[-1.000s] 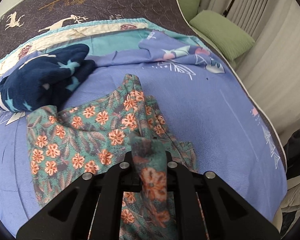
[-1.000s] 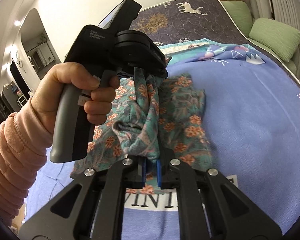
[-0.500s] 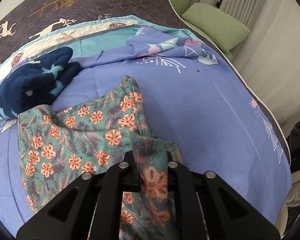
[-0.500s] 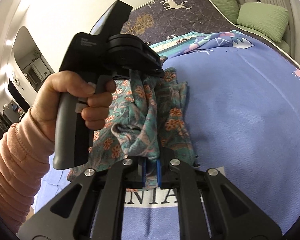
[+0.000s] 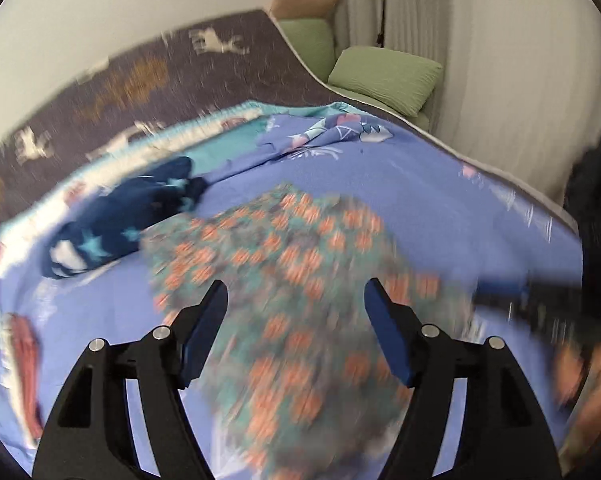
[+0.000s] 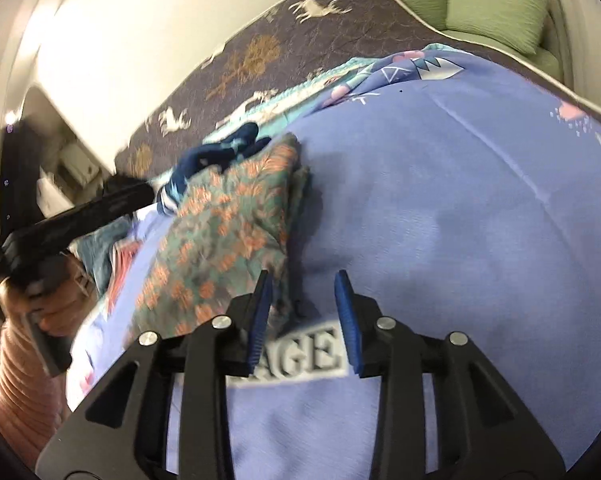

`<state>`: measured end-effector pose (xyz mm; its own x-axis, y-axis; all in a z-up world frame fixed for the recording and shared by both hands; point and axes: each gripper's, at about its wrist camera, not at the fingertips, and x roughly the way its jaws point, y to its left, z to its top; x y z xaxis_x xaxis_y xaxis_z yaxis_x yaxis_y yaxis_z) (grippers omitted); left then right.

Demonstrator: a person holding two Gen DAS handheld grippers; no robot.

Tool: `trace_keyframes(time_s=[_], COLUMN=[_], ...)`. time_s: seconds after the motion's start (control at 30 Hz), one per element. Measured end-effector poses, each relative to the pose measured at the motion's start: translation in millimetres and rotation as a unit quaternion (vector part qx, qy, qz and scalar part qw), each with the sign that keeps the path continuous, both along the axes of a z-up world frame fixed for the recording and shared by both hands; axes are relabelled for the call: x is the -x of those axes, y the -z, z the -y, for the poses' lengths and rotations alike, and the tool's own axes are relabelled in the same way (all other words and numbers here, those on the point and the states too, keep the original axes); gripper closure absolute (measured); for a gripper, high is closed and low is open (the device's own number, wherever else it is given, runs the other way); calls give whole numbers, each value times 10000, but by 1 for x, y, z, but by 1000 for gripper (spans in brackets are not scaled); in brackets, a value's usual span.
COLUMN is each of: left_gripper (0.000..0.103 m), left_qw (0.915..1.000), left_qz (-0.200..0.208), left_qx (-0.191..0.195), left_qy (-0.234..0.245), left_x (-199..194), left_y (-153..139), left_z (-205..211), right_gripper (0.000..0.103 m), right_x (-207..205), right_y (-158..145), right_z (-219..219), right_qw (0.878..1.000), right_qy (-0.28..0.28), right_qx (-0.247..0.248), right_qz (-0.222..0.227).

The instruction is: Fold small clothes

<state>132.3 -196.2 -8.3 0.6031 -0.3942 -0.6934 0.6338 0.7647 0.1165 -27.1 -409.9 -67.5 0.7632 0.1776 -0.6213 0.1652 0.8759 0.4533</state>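
On the bed, over its blue-violet sheet, lies the floral garment, a teal cloth with orange flowers, spread flat and free of both tools. From my left gripper it sits straight ahead and under the jaws, which stand wide apart with nothing between them. From my right gripper the same garment lies ahead and to the left, its long axis running away from me toward the dark patterned blanket at the head of the bed; these jaws are also parted and empty, over bare sheet just beside the cloth's right edge. I judge the left gripper the nearer one for the next pinch, while the right needs to shift left to reach an edge. A navy star-print garment rests beyond the floral one, near its far left corner. Printed on the sheet under my right jaws I read the letters "AGE", the start of the word being hidden. Much is blurred
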Motion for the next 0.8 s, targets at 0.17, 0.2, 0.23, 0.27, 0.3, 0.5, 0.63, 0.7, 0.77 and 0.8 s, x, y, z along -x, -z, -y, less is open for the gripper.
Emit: trace_keyframes(time_s=[0.17, 0.2, 0.23, 0.27, 0.3, 0.5, 0.63, 0.7, 0.77, 0.8], left_gripper=[32, 32, 32, 32, 32, 41, 78, 85, 85, 85], left_qw=[9988, 9989, 9989, 9983, 9977, 9918, 9920, 9938, 9936, 9935], left_qz=[313, 209, 51, -157, -238, -592, -705, -368, -354, -453], left_qx=[-334, -343, -367, -454, -530, -346, -97, -385, -526, -524], left_qy=[-199, -228, -270, -315, -345, -1075, -1040, -972, -934, -899], left_x=[64, 69, 72, 73, 71, 28, 26, 35, 39, 40], left_y=[36, 43, 52, 65, 72, 94, 85, 78, 79, 81], left_z=[-54, -61, -66, -67, -67, -63, -66, -59, -56, -56], right_gripper=[69, 69, 69, 69, 69, 92, 94, 103, 103, 103], right_x=[-4, -6, -10, -14, -19, -49, -28, -11, -4, -3], right_y=[8, 11, 12, 13, 14, 19, -6, -14, -7, -2], right_z=[-36, -45, -54, -59, -63, -70, -70, -74, -75, -68], right_qw=[9858, 9807, 9757, 9717, 9690, 9657, 9529, 9275, 8914, 8915], right_qy=[-1091, -1253, -1361, -1420, -1452, -1591, -1590, -1727, -1564, -1591], right_qx=[1177, 1389, 1601, 1772, 1889, 1930, 2567, 3315, 4243, 4219], right_qz=[-500, -574, -626, -646, -650, -694, -286, -98, -290, -434])
